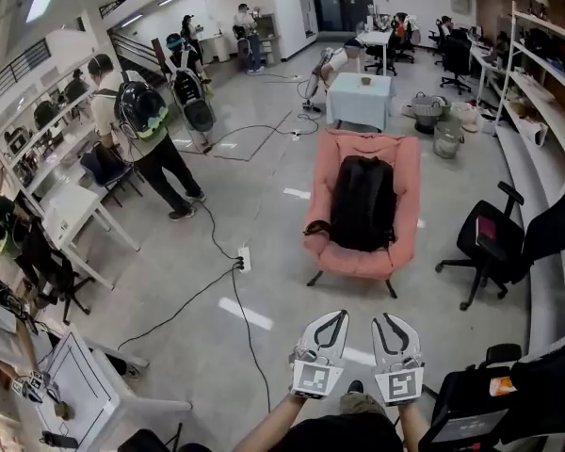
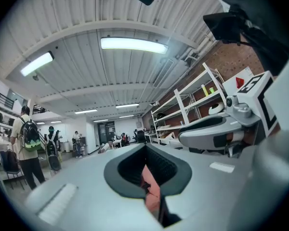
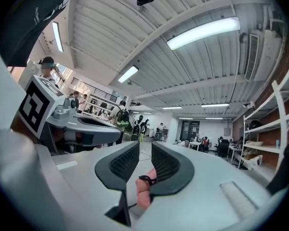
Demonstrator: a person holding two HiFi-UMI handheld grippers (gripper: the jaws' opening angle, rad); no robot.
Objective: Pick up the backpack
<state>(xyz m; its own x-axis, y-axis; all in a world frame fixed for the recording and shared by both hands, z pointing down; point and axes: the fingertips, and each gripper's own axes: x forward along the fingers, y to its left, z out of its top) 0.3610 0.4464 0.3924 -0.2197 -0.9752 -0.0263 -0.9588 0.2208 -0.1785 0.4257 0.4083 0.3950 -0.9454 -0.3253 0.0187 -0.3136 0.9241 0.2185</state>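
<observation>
Open-plan lab, grey floor, cables and a power strip running across it. Black backpack upright on the seat of a pink armchair, leaning against the backrest, mid-room, well ahead of both grippers. Left gripper and right gripper side by side, aimed at the armchair, touching nothing. Left jaws clenched together, empty. Right jaws slightly parted, nothing between the pads. Black office chair just right of the armchair.

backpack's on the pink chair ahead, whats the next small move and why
Probably carry both grippers forward toward the backpack: it rests on the pink chair, across the floor from them. The left gripper is shut, the right gripper slightly open, neither holding anything.
</observation>
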